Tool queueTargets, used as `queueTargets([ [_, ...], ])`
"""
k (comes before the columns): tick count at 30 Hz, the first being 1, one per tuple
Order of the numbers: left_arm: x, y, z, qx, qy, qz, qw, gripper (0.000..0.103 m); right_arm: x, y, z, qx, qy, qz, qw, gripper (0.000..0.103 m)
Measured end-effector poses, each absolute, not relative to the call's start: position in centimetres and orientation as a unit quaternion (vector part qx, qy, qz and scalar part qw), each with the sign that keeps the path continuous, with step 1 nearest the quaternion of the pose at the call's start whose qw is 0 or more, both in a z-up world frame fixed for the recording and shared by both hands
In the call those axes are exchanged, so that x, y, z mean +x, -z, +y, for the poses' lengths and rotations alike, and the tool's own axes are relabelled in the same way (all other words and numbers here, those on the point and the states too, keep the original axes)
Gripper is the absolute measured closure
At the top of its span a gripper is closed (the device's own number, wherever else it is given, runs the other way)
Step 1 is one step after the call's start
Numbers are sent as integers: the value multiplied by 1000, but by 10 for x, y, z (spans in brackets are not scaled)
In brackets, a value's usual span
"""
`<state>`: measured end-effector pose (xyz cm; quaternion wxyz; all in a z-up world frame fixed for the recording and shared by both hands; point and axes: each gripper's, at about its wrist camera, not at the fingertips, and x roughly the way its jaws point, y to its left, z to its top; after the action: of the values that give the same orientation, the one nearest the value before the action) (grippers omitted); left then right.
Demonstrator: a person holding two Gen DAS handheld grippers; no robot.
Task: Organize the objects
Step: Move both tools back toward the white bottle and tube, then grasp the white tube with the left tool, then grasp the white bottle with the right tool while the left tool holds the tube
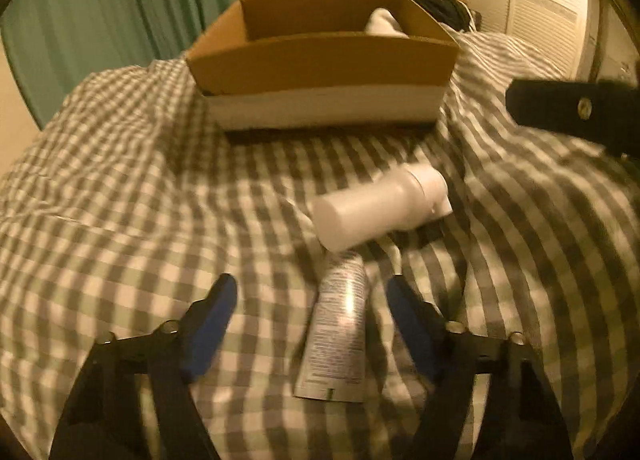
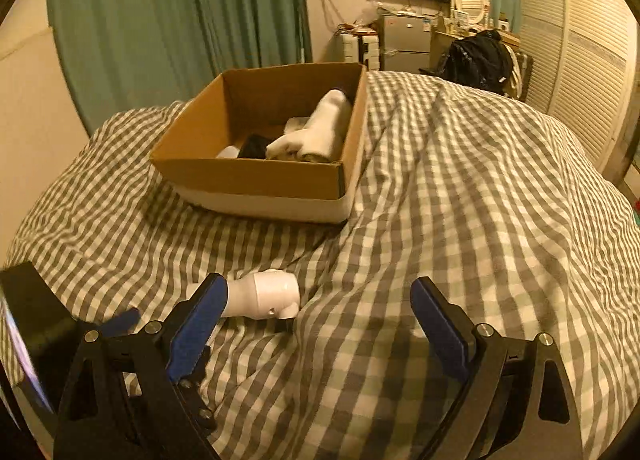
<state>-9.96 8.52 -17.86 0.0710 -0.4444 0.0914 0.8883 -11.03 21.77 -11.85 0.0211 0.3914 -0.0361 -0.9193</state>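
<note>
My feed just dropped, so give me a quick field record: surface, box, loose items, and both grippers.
surface: checked bedcover
box: open cardboard box on the cover, holding rolled white cloth and a dark item
loose items: white bottle lying on its side; tube lying just below it
left gripper: open, jaws either side of the tube, not touching
right gripper: open, nothing between the jaws, bottle beside its left finger

Left hand-held gripper [image 1: 312, 296]: black angular frame, blue finger pads, silver screws at pivots. Right hand-held gripper [image 2: 320, 300]: identical black frame, blue pads, silver screws.
</note>
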Motion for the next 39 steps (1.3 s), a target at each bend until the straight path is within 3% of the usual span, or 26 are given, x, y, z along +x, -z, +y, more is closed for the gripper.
queueTargets([
  [3, -103, 189, 87, -460, -880, 90, 79, 54, -111, 120, 220, 395, 917, -44, 16, 10],
  [8, -97, 190, 94, -461, -876, 106, 94, 74, -113, 121, 221, 398, 916, -47, 11, 10],
  [25, -89, 111, 50, -400, -912, 68, 62, 76, -117, 125, 199, 416, 907, -6, 64, 10],
  [39, -150, 115, 6, -412, -910, 40, 33, 76, -155, 173, 129, 506, 830, 187, 141, 10],
])
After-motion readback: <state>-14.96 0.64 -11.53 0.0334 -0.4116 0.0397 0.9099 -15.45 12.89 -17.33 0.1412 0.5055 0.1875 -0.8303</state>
